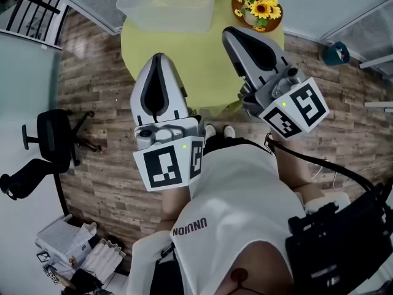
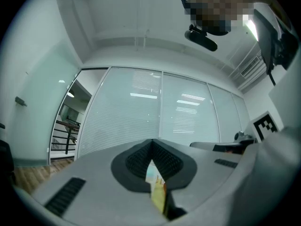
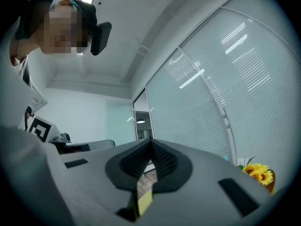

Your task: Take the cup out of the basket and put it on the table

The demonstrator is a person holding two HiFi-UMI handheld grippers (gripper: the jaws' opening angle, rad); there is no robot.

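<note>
Lighting: bright, even, cool white, from overhead. One ceiling lamp (image 3: 87,0) glows in the right gripper view. Strip-light reflections (image 2: 146,95) streak the glass partition (image 2: 188,121).
Shadows: few and soft, with a faint one under the near edge of the yellow table (image 1: 202,66).
Distortion: heavy fisheye in both gripper views, with dark corners and bowed frames.
Focus: the head view is sharp and the sunflowers (image 1: 261,5) crisp. The left gripper (image 2: 152,141) and right gripper (image 3: 151,141) sit close to their lenses and look slightly soft.

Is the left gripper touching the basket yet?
Apart. The head view shows a strip of bare yellow table between the left gripper and the basket.
</note>
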